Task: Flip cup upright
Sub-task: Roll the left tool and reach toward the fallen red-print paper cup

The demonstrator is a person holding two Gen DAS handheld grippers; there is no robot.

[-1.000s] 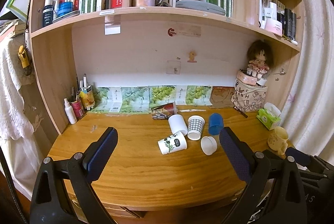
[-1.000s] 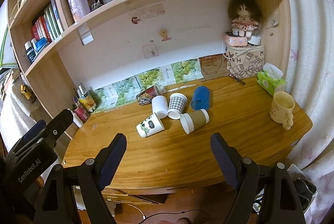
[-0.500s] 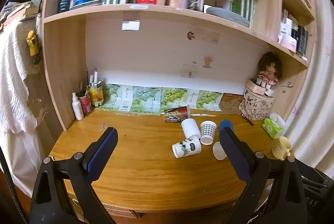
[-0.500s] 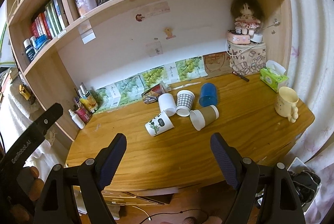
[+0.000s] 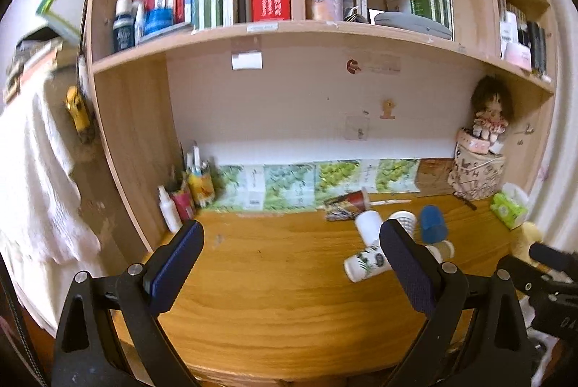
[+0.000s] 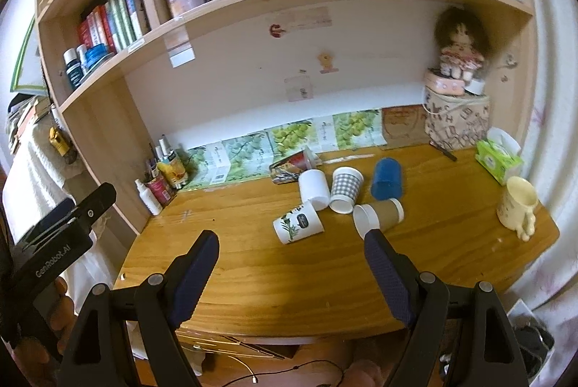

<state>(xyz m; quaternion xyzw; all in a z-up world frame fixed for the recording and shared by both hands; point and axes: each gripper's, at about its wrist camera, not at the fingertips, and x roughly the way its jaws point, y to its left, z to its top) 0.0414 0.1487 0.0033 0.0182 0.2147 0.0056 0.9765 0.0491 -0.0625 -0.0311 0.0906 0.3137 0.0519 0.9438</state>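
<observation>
Both grippers spread and empty; the leaf-print paper cup lies on its side, mouth toward 8 o'clock, at 12 o'clock from the nearer right gripper, the left gripper farther off.

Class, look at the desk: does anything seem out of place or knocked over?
Yes. A cluster of cups lies tipped on the desk: the leaf-print cup and brown cup are clearly on their sides. Nothing looks spilled.

brown cup: half hidden | mug: blurred
</observation>
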